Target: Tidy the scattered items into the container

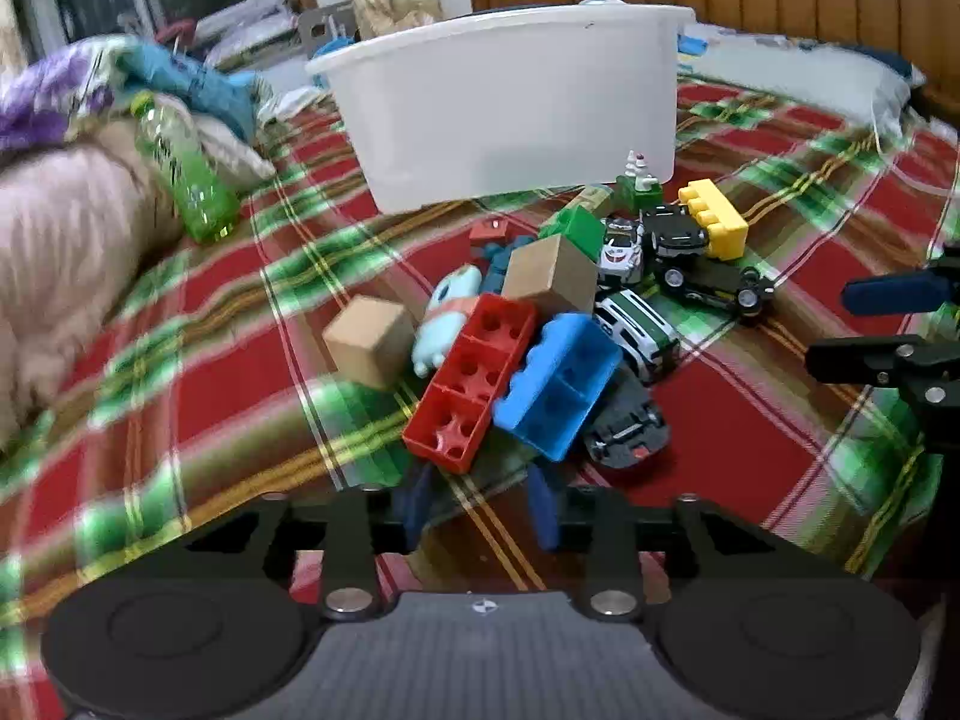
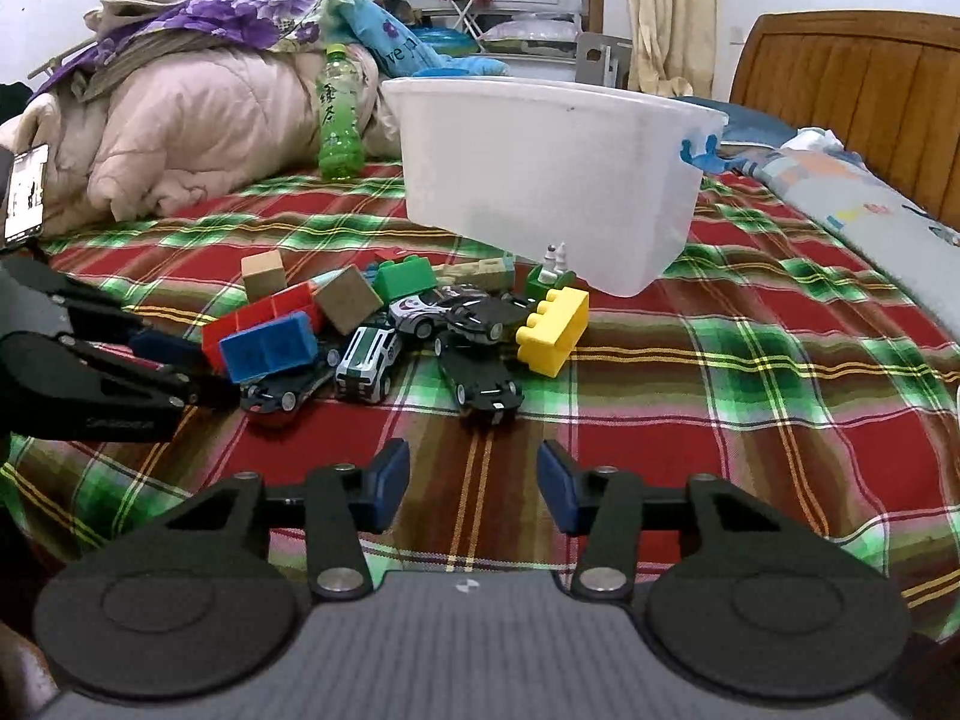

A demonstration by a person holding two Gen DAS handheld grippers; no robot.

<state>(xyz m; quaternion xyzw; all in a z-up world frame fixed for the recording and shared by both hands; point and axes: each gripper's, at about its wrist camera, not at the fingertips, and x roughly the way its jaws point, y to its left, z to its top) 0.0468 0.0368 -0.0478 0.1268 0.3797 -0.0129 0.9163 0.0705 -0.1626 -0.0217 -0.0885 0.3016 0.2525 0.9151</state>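
Note:
A pile of toys lies on the plaid bedspread before a white plastic tub (image 1: 510,114) (image 2: 552,174). It holds a red brick (image 1: 471,384) (image 2: 258,315), a blue brick (image 1: 558,381) (image 2: 270,351), a yellow brick (image 1: 717,219) (image 2: 552,330), a green brick (image 2: 405,276), wooden cubes (image 1: 372,339) (image 2: 348,300) and several toy cars (image 2: 480,381). My left gripper (image 1: 480,504) is open and empty, just short of the red and blue bricks. My right gripper (image 2: 474,483) is open and empty, a little short of the dark car.
A green drink bottle (image 1: 186,174) (image 2: 339,120) leans on a pink quilt (image 2: 192,132) at the left. A pillow (image 2: 870,204) and a wooden headboard (image 2: 840,78) are at the right. A phone (image 2: 27,192) shows at the far left.

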